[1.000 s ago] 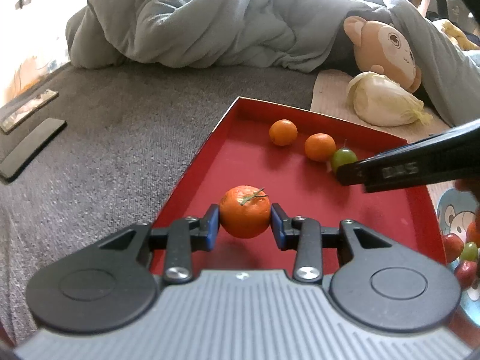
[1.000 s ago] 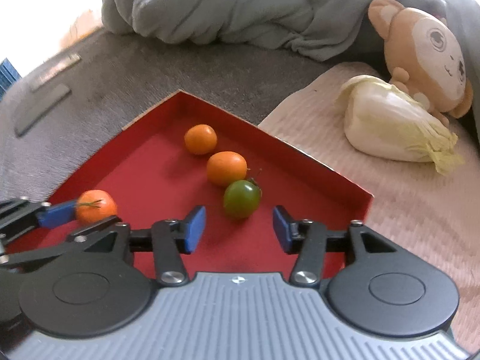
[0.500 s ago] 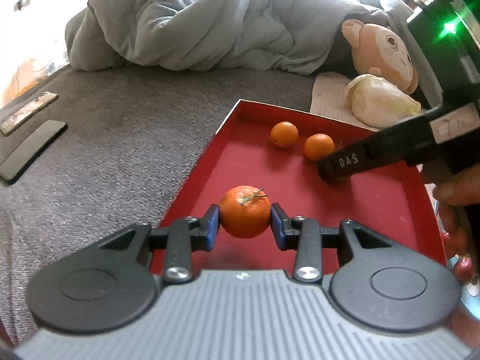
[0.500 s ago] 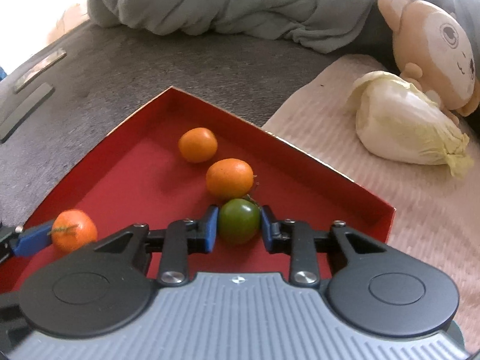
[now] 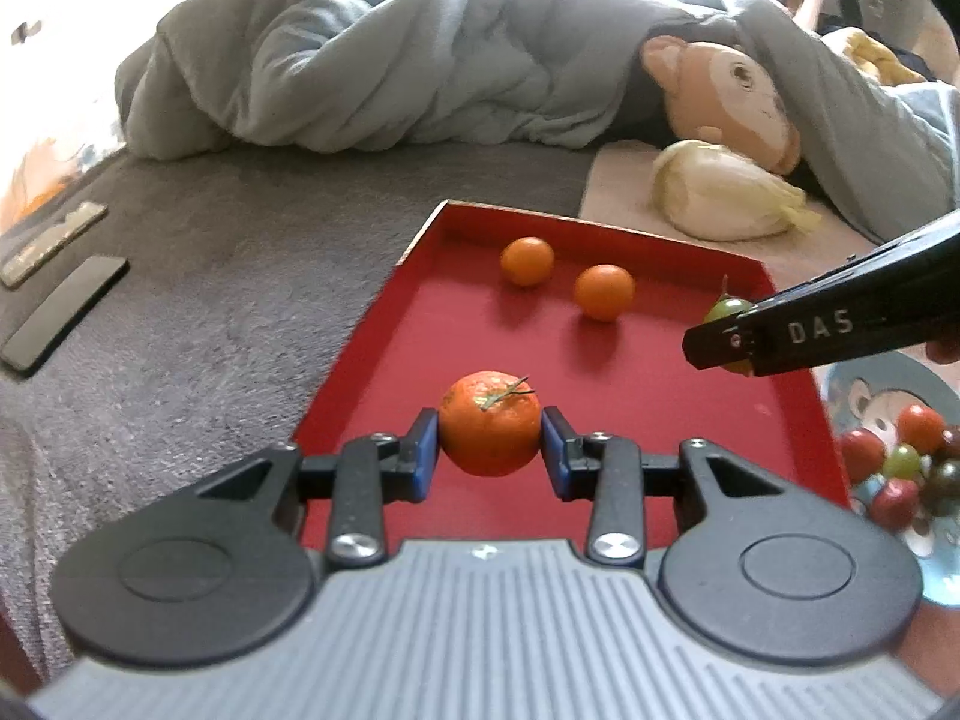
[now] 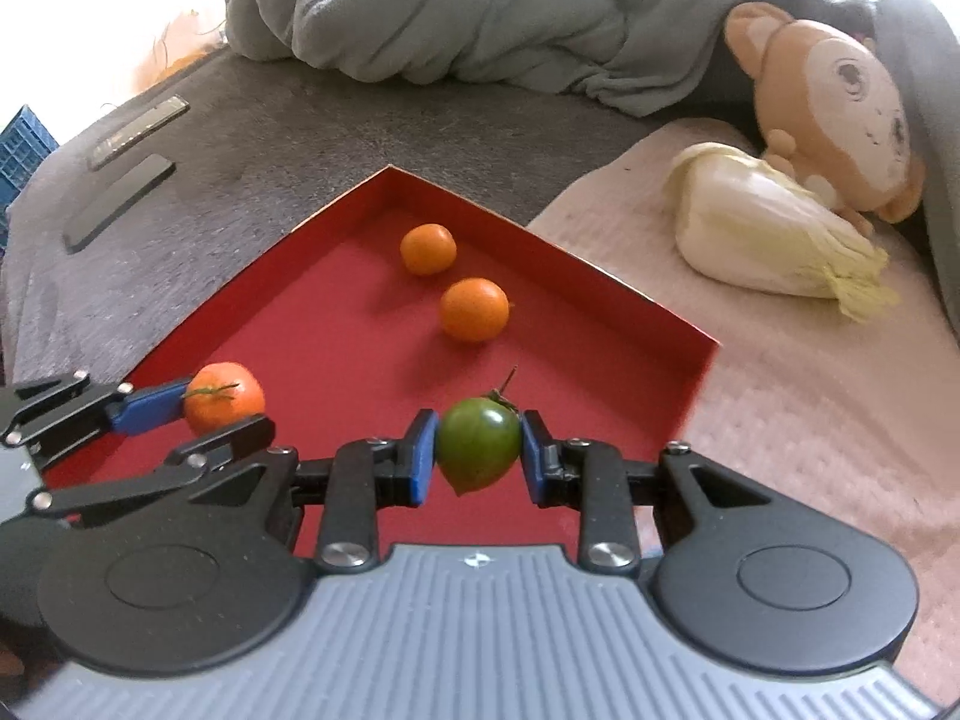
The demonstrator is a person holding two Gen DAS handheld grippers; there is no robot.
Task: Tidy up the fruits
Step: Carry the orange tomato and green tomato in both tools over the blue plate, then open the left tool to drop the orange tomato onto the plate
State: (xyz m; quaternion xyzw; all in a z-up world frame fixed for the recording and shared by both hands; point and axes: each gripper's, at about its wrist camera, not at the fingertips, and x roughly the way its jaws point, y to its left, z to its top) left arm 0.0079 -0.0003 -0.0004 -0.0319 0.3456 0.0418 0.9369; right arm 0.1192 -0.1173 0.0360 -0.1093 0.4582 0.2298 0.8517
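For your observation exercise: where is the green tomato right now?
The green tomato sits between the right gripper pads, over the red tray, nearest the closer loose orange.

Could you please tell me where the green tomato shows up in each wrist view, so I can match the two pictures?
Left wrist: green tomato at right, mostly hidden behind the right tongs.
Right wrist: bottom center, clamped between the blue pads.
Shared landmark: red tray's far corner.

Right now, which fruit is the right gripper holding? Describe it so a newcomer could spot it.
Find the red tray on the grey bedcover. At its near right side, the right gripper is closed on a green tomato. It is the only green fruit there; the others are orange.
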